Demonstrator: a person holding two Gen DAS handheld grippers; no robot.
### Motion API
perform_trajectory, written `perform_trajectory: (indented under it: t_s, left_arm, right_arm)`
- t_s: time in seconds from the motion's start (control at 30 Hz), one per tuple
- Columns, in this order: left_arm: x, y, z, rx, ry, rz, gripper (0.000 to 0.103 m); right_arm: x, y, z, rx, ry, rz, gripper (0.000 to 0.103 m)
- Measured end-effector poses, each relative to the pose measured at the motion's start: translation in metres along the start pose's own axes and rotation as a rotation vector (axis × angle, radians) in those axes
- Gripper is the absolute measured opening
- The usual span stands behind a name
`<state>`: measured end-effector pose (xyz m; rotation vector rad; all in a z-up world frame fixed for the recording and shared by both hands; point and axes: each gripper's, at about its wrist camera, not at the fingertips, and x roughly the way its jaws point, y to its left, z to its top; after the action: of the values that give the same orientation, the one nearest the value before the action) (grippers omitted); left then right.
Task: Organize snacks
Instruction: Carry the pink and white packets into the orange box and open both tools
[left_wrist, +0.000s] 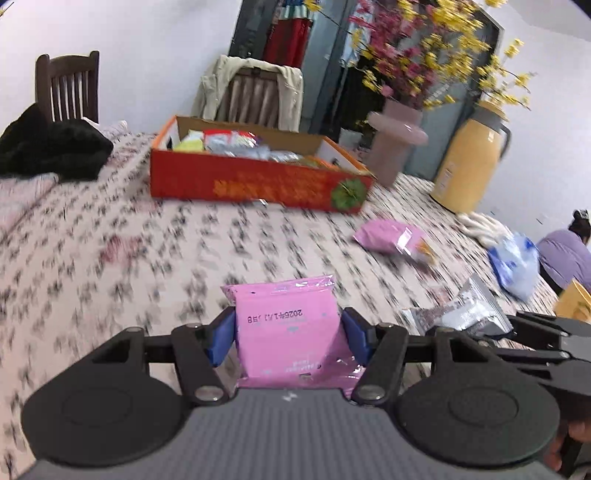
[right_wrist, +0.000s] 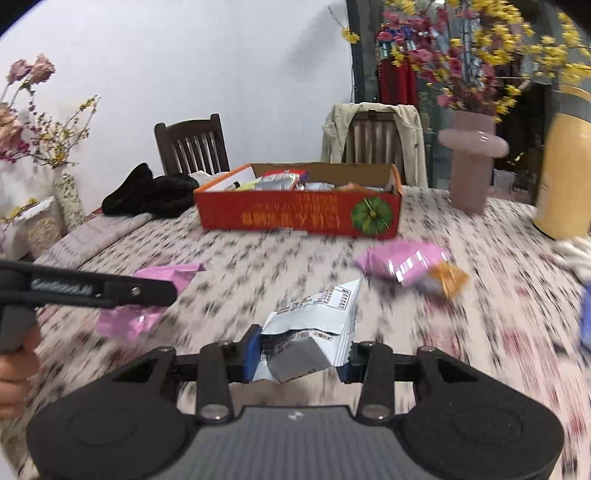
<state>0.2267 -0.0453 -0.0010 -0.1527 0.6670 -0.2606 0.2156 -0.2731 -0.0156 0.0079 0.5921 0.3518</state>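
My left gripper (left_wrist: 287, 334) is shut on a pink snack packet (left_wrist: 286, 325), held above the patterned tablecloth. My right gripper (right_wrist: 300, 352) is shut on a silver snack packet (right_wrist: 314, 325); that packet also shows at the right of the left wrist view (left_wrist: 465, 314). A red cardboard box (left_wrist: 255, 182) holding several snack packets stands at the far side of the table, ahead of both grippers (right_wrist: 299, 214). Another pink packet (right_wrist: 406, 264) lies loose on the table between the box and my right gripper. The left gripper with its pink packet (right_wrist: 144, 299) shows at the left of the right wrist view.
A pink vase (right_wrist: 472, 162) with flowers and a yellow thermos (left_wrist: 469, 166) stand at the back right. A blue-white bag (left_wrist: 515, 264) lies by the right edge. Black clothing (left_wrist: 48, 151) lies at the back left. Wooden chairs (right_wrist: 192, 144) stand behind the table.
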Motion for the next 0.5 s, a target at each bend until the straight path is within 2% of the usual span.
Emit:
perform_trajectory:
  t_s: [0.2, 0.37, 0.5]
  left_arm:
    - [-0.019, -0.021, -0.025, 0.028, 0.024, -0.012, 0.063]
    - [-0.035, -0.031, -0.026, 0.056, -0.013, -0.015, 0.063]
    - [-0.036, -0.033, -0.026, 0.058, -0.013, -0.007, 0.063]
  right_arm:
    - [-0.046, 0.002, -0.034, 0.048, -0.011, -0.018, 0.039]
    - [-0.062, 0.004, -0.039, 0.049, -0.040, -0.003, 0.039]
    - [-0.062, 0.003, -0.036, 0.057, -0.047, 0.010, 0.039]
